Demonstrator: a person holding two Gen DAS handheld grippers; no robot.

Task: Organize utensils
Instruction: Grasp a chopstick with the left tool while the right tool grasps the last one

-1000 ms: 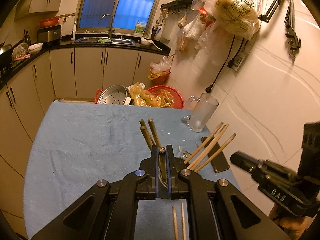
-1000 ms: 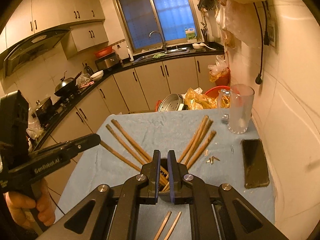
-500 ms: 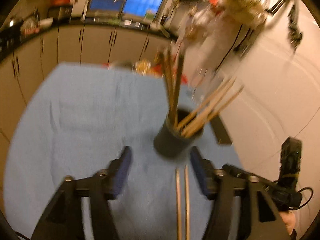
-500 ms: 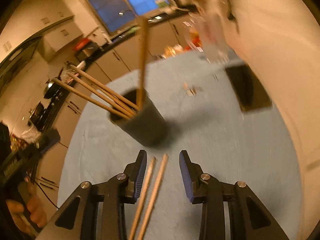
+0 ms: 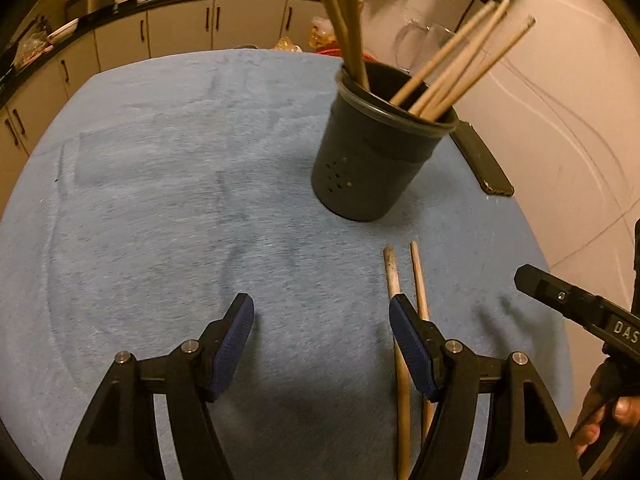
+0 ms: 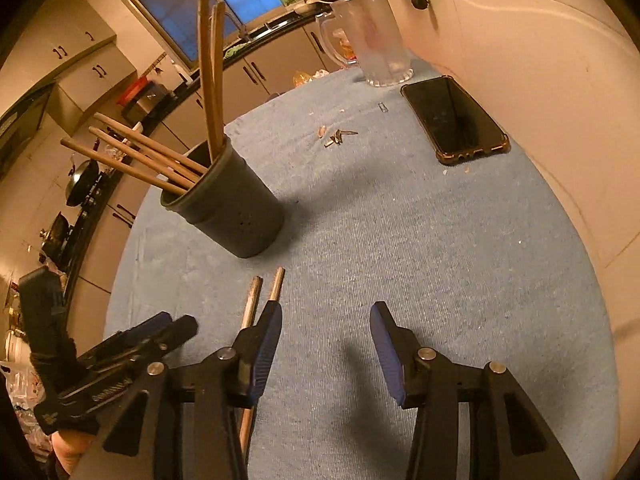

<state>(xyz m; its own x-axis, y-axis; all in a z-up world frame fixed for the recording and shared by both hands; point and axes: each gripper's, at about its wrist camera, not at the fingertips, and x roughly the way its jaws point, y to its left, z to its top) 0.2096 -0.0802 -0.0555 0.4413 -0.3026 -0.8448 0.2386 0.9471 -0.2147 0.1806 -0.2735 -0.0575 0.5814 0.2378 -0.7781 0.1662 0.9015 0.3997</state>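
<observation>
Standing upright on the table (image 5: 160, 208), draped in fuzzy blue cloth: a dark, round, tapering holder (image 5: 372, 152) with small drain holes, wooden chopsticks (image 5: 452, 76) fanning out of it. Lying flat just in front: two loose chopsticks (image 5: 394, 280), slim and round. Hovering wide open and gripping nothing: left claw (image 5: 322, 334) and right claw (image 6: 325, 336), ribbed blue pads showing. Resting near the wall: a glossy black phone (image 6: 454, 120) and a clear glass mug (image 6: 376, 44). Having been pinched shut a second ago, both claws now spreading and drawing back from the holder.
</observation>
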